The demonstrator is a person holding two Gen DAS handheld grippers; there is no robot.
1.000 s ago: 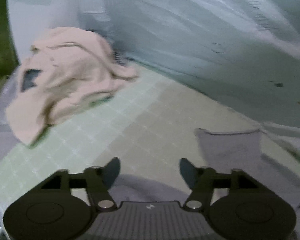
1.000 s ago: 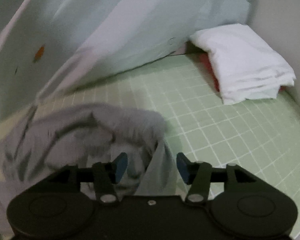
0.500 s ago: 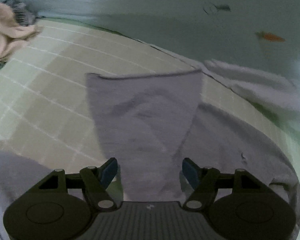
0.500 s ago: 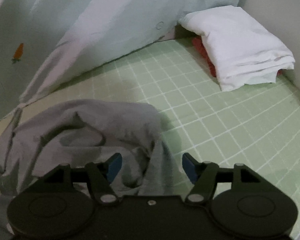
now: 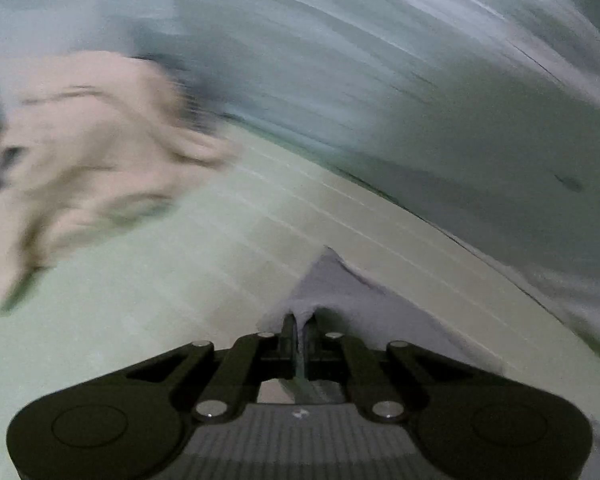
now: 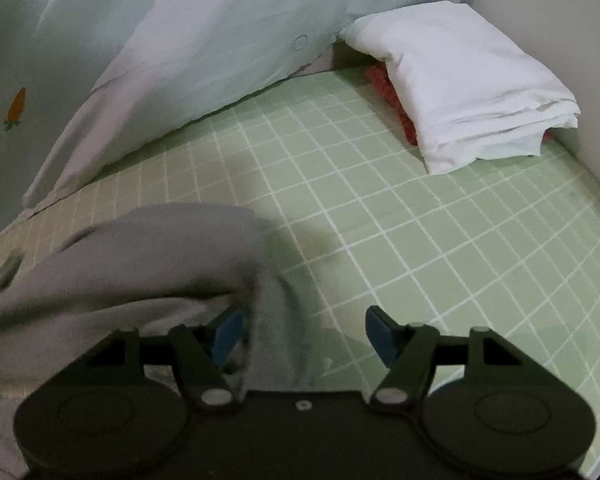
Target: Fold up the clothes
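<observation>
Grey garment (image 6: 132,264): soft, light, limp, best taken by hem or corner, lying near on the green checked sheet (image 6: 380,216); left gripper (image 5: 299,330), open half a second earlier, has just clamped onto its edge; right gripper (image 6: 304,330) gapes over its rumpled right end, pinching nothing.

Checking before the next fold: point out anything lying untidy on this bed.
The pink garment sits crumpled in a heap, and the grey garment is bunched up. The white stack looks neatly folded.
</observation>
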